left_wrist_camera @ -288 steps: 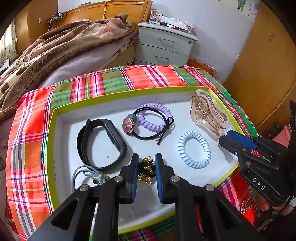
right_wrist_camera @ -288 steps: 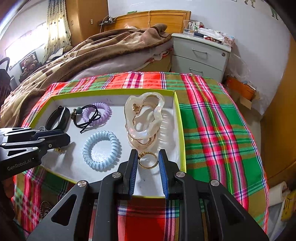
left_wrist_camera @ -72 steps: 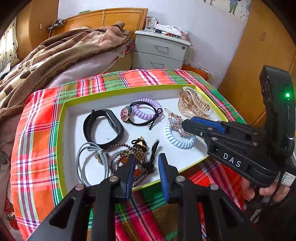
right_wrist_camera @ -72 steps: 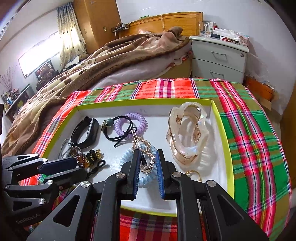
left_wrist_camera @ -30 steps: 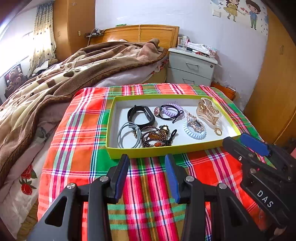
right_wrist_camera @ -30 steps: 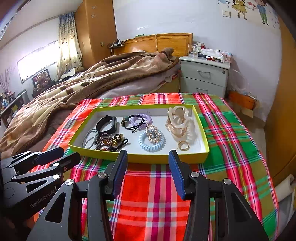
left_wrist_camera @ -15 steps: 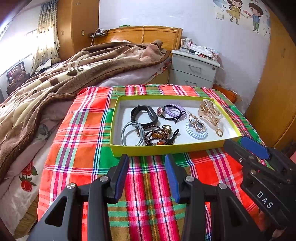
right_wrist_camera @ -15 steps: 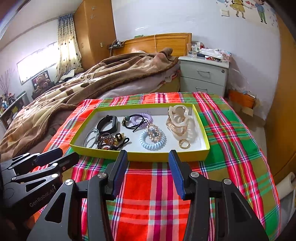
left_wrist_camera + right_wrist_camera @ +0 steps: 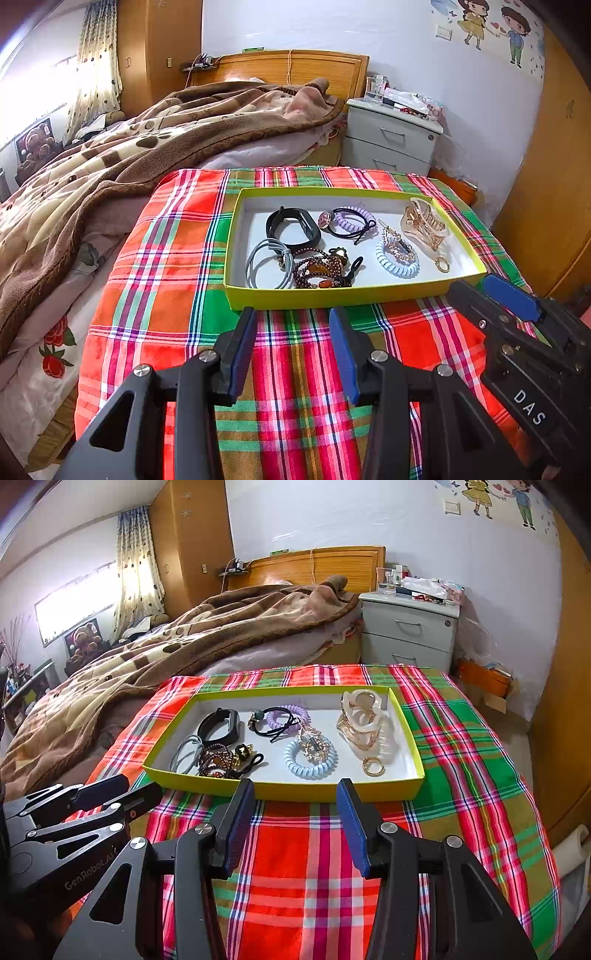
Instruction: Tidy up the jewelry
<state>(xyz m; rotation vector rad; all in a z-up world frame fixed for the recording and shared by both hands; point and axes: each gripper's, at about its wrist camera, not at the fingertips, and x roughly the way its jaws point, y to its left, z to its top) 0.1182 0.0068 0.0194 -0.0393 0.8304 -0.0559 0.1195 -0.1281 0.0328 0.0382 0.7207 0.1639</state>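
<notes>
Both hand-held grippers, left (image 9: 291,347) and right (image 9: 295,819), wide and empty, near side of the tray (image 9: 332,295); jewelry all inside.

A yellow-green tray (image 9: 332,295) of jewelry sits on plaid cloth (image 9: 166,258); left gripper (image 9: 291,328) gapes empty just before the tray.

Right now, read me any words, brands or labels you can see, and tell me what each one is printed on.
"DAS": on the side of the right gripper.
"GenRobot.AI": on the side of the left gripper.
Items on the nightstand are too small to read.
</notes>
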